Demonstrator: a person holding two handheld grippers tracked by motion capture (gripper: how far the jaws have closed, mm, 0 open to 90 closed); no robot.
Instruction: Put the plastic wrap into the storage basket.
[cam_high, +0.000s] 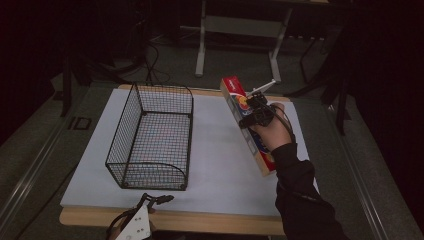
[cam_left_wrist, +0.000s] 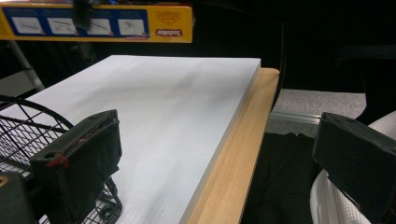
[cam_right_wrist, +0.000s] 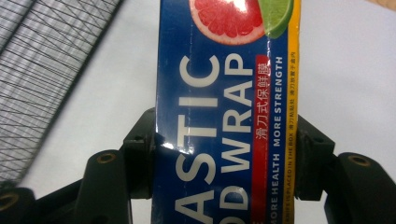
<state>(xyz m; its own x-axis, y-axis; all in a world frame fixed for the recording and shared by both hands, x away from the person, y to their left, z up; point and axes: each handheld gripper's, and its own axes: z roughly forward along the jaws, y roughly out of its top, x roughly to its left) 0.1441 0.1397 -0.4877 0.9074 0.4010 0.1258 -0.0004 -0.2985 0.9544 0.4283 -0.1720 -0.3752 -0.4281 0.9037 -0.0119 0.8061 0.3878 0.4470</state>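
**Plastic wrap box held above the tabletop, wire basket waiting to the left**

The right claw (cam_high: 256, 111) is clamped across the width of the plastic wrap box (cam_high: 248, 125), one jaw on each long edge; the right gripper view shows the cardboard (cam_right_wrist: 224, 116) dented where the left-hand jaw bites. In the high view the box appears lifted off the white board (cam_high: 220, 165), long axis running away from the person, to the right of the wire basket (cam_high: 152, 137) and well apart from it.

The left claw (cam_high: 159, 199) sits at the near edge of the tabletop (cam_high: 200, 222), just beside the basket's front wall, jaws spread wide with nothing between them (cam_left_wrist: 210, 154).

Risks, as I judge them: the grip looks off the box's middle, so the long carton may pivot or slip. Squeezing harder would crush the carton further. If it is carried to the basket, a tilted end could catch the wire rim.
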